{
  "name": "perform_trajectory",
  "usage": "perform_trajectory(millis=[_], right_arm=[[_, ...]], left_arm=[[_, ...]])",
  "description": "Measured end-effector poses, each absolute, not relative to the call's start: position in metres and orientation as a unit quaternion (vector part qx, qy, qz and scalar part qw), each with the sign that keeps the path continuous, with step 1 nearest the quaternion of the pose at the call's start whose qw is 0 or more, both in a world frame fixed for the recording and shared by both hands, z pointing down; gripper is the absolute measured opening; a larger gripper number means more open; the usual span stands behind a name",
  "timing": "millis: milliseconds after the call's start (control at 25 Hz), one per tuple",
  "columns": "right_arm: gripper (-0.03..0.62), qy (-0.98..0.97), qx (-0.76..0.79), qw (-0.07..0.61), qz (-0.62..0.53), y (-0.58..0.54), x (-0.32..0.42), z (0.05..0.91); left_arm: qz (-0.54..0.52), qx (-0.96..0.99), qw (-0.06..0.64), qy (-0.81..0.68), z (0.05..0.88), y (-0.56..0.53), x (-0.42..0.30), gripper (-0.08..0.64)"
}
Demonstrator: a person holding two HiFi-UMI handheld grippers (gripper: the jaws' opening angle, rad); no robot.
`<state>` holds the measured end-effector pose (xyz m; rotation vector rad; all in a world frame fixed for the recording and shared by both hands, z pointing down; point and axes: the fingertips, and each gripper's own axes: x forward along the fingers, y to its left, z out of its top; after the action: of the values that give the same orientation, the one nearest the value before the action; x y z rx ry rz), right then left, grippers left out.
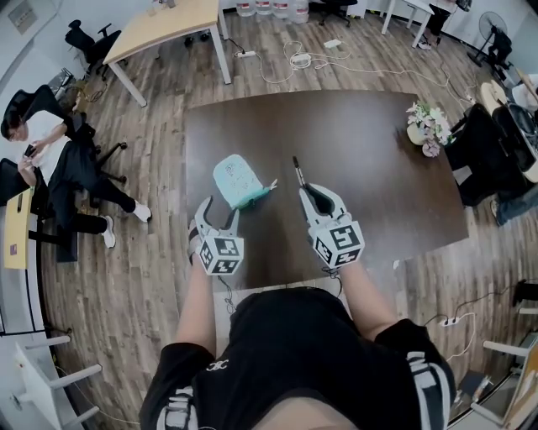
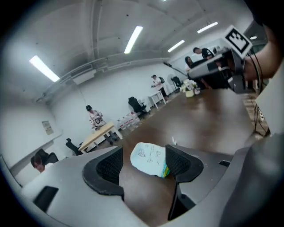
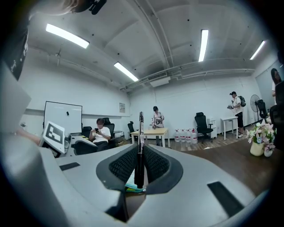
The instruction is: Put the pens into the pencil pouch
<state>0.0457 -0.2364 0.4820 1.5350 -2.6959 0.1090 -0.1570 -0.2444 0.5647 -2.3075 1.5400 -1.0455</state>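
Wood-plank floor (image 1: 143, 277) carries a dark brown table (image 1: 361, 159). A light wooden table (image 1: 164, 25) and black office chairs (image 1: 88, 42) stand beyond. White walls (image 3: 186, 97), ceiling strip lights (image 3: 203, 44) (all lit), whiteboard (image 3: 62, 115) against one wall.

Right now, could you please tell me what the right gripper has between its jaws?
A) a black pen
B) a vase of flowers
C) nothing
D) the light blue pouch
A: in the right gripper view, the right gripper has its jaws closed on a black pen that sticks up past them, while the light blue pouch lies apart on the table.
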Motion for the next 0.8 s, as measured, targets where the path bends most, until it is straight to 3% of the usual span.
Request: perform_trajectory(millis=[280, 600, 800], right_arm=[[0.046, -0.868, 0.492, 0.037, 0.063, -0.231, 0.041, 0.507], [0.046, -0.858, 0.502, 0.052, 0.096, -0.237, 0.050, 0.533], [0.046, -0.850, 0.512, 0.058, 0.107, -0.240, 0.059, 0.544]], left_arm=[[-0.483, -0.760, 0.095, 0.425, 0.658, -0.274, -0.162, 0.295], [-0.520, -0.770, 0.048, 0.367, 0.721, -0.298, -0.147, 0.286], [-0.524, -0.773, 0.040, 0.356, 0.732, -0.308, -0.141, 0.162]])
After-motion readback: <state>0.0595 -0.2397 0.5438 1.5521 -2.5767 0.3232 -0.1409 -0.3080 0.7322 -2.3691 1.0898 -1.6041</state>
